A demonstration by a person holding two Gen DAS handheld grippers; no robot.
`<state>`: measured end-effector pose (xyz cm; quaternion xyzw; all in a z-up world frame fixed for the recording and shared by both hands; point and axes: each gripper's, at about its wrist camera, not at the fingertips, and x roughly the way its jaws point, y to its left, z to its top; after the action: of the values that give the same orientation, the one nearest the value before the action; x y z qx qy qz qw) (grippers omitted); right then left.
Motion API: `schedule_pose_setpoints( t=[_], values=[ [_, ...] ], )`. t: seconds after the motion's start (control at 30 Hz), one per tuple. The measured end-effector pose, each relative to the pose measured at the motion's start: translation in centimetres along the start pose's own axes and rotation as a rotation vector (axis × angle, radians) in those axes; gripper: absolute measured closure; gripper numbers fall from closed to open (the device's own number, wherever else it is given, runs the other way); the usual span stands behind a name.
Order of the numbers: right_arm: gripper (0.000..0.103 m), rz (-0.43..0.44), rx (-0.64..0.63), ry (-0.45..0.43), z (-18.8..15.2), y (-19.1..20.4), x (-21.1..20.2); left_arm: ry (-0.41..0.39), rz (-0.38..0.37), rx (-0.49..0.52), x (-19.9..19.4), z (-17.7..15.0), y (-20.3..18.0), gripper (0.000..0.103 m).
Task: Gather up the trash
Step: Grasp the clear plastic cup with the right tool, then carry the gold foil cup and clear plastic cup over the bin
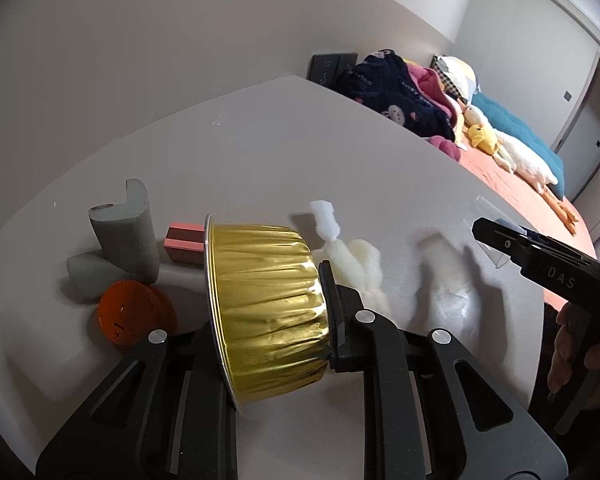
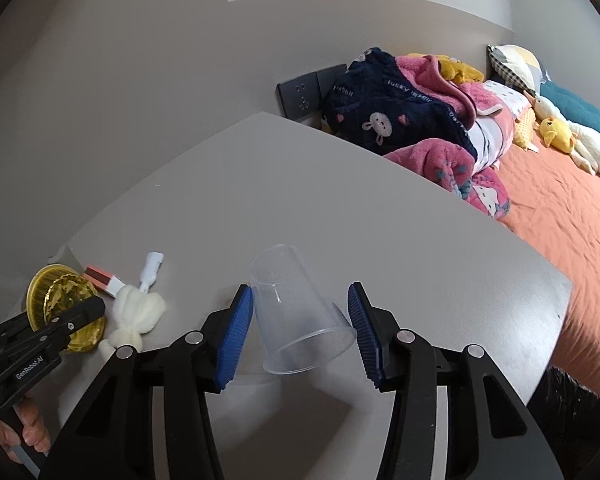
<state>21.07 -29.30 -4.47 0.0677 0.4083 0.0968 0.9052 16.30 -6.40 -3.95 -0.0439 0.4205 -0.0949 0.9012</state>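
Two foam offcuts (image 1: 116, 248) beside foil cup (image 1: 268, 304)

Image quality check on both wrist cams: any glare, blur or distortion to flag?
Left wrist view: bright highlights on the gold foil cup, clamped by the left gripper; strong fisheye bend along the table edge; dark corner vignette. Right wrist view: sharp, soft light; the clear plastic cup between the right gripper pads is faint against the table.

Glossy crinkled gold foil cup (image 1: 268, 304), clear smooth plastic cup (image 2: 300, 316)
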Motion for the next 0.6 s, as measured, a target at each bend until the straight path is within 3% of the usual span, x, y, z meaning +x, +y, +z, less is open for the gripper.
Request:
schedule_pose_setpoints(
  t=[0.6],
  values=[
    [0.052, 0.003, 0.061, -0.063, -2.5, -0.6, -6.8, -0.05, -0.059, 0.034, -4.7, -0.7, -3.6, 0.085]
  ],
)
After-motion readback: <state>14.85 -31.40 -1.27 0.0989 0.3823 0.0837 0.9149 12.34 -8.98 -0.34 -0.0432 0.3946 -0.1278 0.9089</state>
